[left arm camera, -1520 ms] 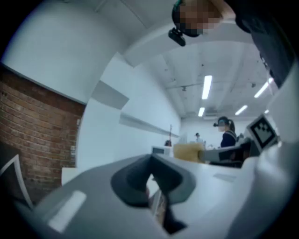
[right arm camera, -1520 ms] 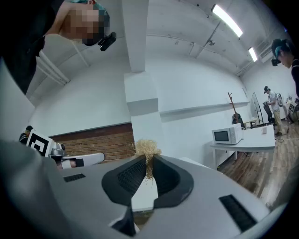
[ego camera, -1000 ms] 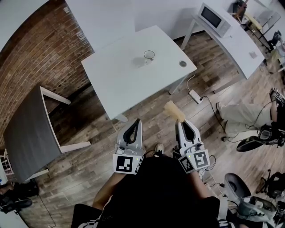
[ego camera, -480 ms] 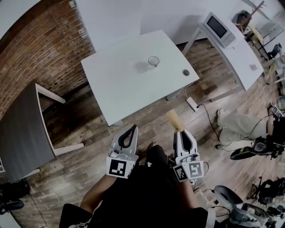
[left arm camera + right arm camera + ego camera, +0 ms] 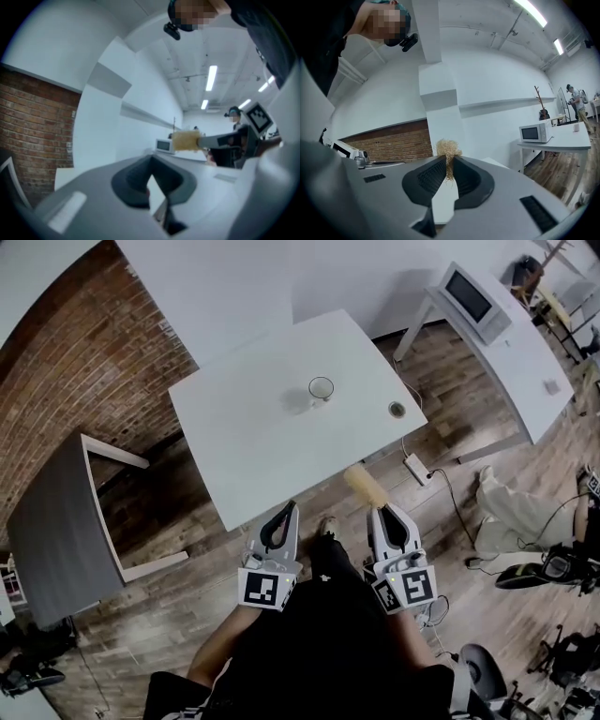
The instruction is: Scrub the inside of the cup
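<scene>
A small clear glass cup (image 5: 321,389) stands upright near the middle of the white table (image 5: 234,437), well apart from both grippers. The right gripper (image 5: 387,514) clamps a tan, fibrous scrubber (image 5: 364,487) that sticks out past its jaws. The left gripper (image 5: 284,512) is clenched on nothing.

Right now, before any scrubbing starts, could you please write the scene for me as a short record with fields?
cup: clear glass, upright on the white table, nothing touches it
scrubber: tan and fibrous, sticks out forward from the right gripper
right gripper: jaws shut on the scrubber, held in front of the table's near edge
left gripper: jaws together, nothing between them
also on table: small round object near the right edge; what it is cannot be told
stage: scrubbing not yet begun
</scene>
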{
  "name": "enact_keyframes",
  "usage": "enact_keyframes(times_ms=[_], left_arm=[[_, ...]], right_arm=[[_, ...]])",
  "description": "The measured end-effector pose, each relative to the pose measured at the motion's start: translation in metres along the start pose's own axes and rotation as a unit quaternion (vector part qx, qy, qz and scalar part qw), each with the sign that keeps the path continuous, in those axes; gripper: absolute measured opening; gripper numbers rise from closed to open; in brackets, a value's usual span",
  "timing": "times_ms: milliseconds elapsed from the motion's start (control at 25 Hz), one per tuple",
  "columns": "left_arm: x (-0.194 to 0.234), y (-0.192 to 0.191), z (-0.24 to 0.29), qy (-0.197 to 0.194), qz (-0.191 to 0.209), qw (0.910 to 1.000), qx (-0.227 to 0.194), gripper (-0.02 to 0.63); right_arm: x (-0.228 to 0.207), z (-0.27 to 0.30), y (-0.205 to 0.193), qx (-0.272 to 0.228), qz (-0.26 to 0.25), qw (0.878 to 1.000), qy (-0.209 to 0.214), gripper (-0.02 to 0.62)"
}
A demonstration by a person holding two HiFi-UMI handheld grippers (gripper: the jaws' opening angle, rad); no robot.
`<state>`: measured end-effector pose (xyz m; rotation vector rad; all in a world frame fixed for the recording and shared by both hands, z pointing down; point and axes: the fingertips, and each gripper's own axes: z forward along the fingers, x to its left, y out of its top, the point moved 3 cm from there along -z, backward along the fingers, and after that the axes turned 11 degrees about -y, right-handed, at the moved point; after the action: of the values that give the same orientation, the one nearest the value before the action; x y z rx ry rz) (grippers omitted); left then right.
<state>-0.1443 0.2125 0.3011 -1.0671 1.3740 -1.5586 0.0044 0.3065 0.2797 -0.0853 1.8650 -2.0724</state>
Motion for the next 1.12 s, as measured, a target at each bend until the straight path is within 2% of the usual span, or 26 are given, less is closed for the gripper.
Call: enact_keyframes(times_ms=[320, 600, 800, 960, 1120], left_arm=[[0.016, -0.002, 0.076, 0.052, 0.008, 0.9981, 0.033, 0.003], [0.038, -0.009, 0.106, 0.069, 0.0, 0.9961, 0.054, 0.005], [0.071, -0.014, 0.128, 0.062, -0.001, 0.9964, 0.057, 0.005], [0.106, -0.032, 0.146, 0.06, 0.008, 0.9951, 0.078, 0.005], [0.129, -0.06, 0.174, 0.023, 0.024, 0.9935, 0.108, 0.005]], right_arm=[[-0.061, 0.069, 0.02, 0.023, -0.011, 0.999, 0.047, 0.041], [-0.076, 0.114, 0.014, 0.055, -0.017, 0.996, 0.066, 0.041], [-0.075, 0.154, 0.015, 0.066, -0.029, 0.995, 0.064, 0.041], [-0.066, 0.184, 0.014, 0.081, -0.041, 0.994, 0.054, 0.041], [-0.07, 0.212, 0.02, 0.084, -0.036, 0.995, 0.036, 0.041]])
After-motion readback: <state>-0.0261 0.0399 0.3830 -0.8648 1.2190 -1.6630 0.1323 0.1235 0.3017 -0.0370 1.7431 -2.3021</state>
